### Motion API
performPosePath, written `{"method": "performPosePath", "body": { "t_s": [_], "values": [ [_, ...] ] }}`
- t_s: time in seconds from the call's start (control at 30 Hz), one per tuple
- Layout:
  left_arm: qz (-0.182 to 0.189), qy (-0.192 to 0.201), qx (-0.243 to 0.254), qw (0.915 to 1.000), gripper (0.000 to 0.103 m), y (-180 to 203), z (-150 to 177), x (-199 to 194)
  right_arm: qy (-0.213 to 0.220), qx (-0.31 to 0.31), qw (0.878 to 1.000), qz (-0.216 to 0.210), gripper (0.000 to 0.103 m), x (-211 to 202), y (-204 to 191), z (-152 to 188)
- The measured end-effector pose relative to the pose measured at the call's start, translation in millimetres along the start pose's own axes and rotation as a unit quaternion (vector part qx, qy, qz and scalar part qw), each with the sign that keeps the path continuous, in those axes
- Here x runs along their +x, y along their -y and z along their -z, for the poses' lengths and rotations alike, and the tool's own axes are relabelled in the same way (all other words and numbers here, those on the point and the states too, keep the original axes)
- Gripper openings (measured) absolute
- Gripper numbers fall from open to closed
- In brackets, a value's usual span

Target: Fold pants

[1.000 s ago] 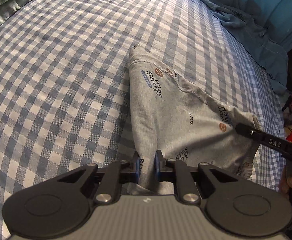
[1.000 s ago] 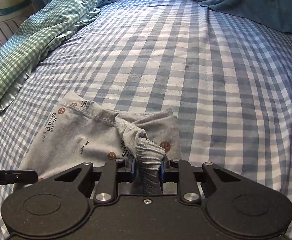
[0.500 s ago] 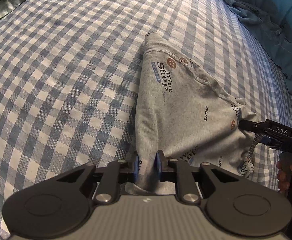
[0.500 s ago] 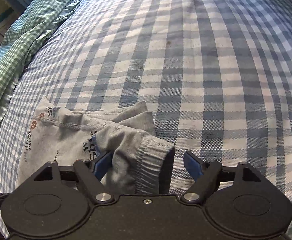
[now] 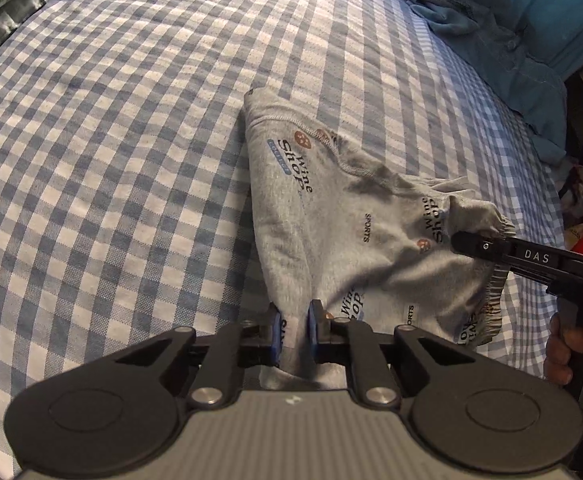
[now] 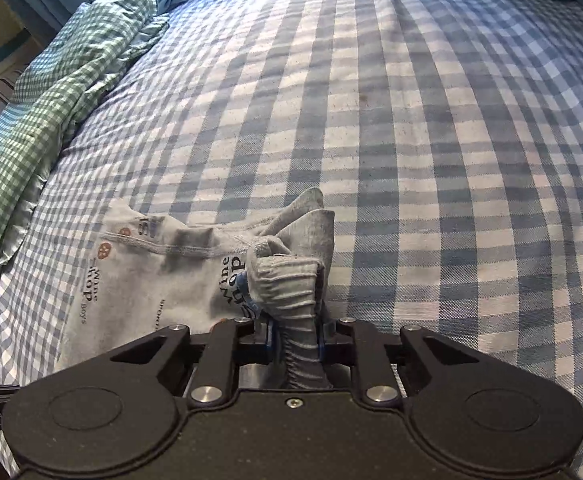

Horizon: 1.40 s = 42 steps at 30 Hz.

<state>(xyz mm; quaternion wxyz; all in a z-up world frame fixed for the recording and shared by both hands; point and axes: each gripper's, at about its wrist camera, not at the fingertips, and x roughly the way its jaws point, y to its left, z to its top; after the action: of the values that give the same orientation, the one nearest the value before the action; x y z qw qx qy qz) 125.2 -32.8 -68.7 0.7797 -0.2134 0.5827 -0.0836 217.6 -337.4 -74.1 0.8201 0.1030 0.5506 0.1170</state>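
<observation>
The grey printed pants (image 5: pixel 355 216) lie on the bed (image 5: pixel 131 120), on its blue-checked sheet, already doubled into a short, rumpled bundle rather than spread full length. The left gripper (image 5: pixel 293 330) has its fingers clamped on a pinch of grey cloth at the near edge of the pants, and the right gripper (image 6: pixel 295 342) has its fingers clamped on the bunched, ribbed elastic waistband (image 6: pixel 287 280) at the pants' other near corner. Judging by this, at least one fold is in, but the cloth is creased and the held edges sit raised off the bed, so the fold in hand looks unfinished: the edges must be laid down, squared and smoothed. A green-checked blanket (image 6: pixel 51 92) lies well apart from the pants, along the bed's far side.
</observation>
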Motion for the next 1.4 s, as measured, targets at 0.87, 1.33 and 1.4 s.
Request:
{"method": "performPosePath", "body": {
  "t_s": [0.87,1.33,1.4],
  "values": [
    [-0.029,0.057,-0.049,0.9967,0.018,-184.0,-67.2,-67.4,0.025,-0.035,0.999,0.005,0.031,42.8,-206.4,-22.5],
    [-0.092,0.114,-0.06,0.9874,0.094,-174.8,19.9,-126.6,0.081,-0.08,0.993,0.014,0.092,-36.7,-187.4,59.2],
    [-0.096,0.13,-0.049,0.9855,0.099,-163.3,34.1,-137.5,0.093,-0.081,0.992,0.007,0.096,-51.4,-184.0,73.9]
  ]
}}
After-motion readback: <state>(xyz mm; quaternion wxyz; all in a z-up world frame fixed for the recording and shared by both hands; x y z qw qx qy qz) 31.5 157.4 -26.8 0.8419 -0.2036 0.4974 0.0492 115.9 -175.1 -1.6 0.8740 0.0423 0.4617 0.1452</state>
